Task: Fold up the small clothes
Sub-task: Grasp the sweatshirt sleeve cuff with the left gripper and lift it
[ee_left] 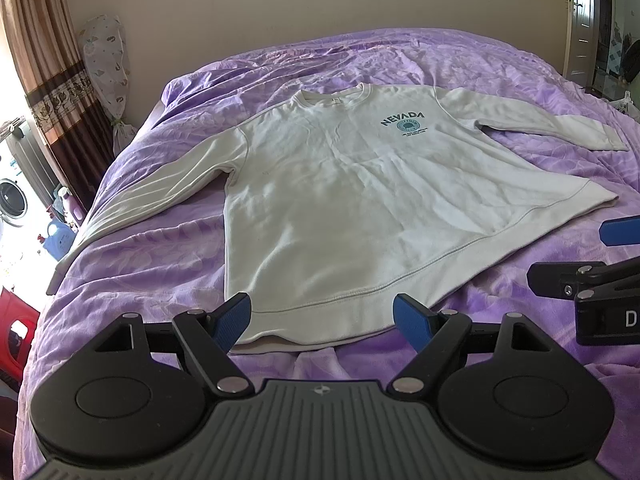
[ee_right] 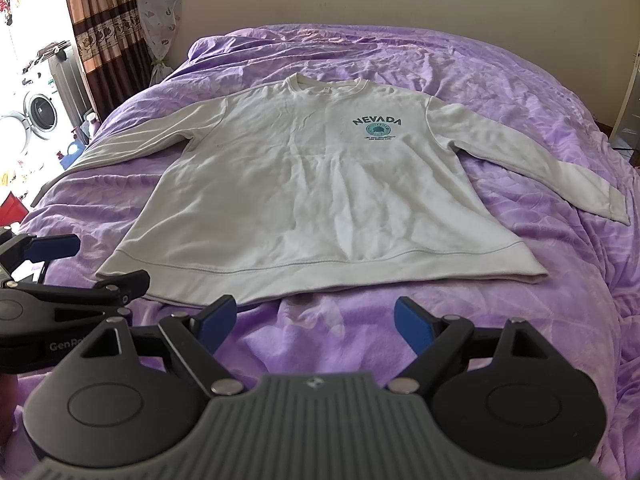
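In the left wrist view, the white sweatshirt [ee_left: 344,200] lay face up and flat on the purple bedspread [ee_left: 160,248], sleeves spread toward nine and two o'clock, and the left gripper [ee_left: 323,320] hung over its hem at six o'clock, jaws wide apart and empty. In the right wrist view, the right gripper [ee_right: 314,322] sat just short of the hem, jaws likewise apart, the sweatshirt [ee_right: 316,184] at twelve o'clock. Folding looked not yet begun; the next move would likely call for pinching a sleeve or hem corner.
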Demonstrator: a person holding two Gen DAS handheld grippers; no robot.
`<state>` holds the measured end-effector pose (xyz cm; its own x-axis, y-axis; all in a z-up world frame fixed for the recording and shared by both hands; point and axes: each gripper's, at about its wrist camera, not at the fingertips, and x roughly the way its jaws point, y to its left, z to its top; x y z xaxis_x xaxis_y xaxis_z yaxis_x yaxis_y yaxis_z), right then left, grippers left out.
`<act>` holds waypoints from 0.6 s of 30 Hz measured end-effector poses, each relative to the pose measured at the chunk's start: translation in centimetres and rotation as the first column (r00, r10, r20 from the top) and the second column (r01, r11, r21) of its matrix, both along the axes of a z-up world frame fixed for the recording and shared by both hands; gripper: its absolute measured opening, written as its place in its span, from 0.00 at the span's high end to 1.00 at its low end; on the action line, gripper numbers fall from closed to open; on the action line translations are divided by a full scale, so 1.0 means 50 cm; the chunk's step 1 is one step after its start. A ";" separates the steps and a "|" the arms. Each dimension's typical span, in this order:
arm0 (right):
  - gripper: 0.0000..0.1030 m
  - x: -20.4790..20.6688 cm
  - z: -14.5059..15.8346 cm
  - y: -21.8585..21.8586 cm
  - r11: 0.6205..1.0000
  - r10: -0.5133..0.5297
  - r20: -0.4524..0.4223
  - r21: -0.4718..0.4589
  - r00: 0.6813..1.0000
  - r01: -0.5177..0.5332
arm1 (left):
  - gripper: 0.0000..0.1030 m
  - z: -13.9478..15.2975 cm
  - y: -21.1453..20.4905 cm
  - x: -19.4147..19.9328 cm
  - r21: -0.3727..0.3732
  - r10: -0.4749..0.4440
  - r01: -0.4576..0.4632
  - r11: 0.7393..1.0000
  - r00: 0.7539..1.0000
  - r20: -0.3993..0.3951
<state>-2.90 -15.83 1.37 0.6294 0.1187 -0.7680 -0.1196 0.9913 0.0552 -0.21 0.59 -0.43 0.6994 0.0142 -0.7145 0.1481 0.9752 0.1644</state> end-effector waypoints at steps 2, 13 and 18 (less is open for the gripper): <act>0.20 0.000 0.000 0.000 1.000 0.000 0.000 -0.001 1.000 0.000 | 0.08 0.000 0.000 0.000 0.000 0.000 0.000 1.000 1.000 -0.001; 0.20 0.010 0.026 0.007 0.999 0.050 0.030 0.001 0.998 -0.050 | 0.15 0.064 0.096 0.018 -0.078 0.021 -0.019 0.997 0.999 0.026; 0.20 0.049 0.080 0.018 0.990 0.138 0.100 -0.028 0.985 -0.135 | 0.22 0.132 0.229 0.070 -0.130 0.129 -0.123 0.984 0.991 0.035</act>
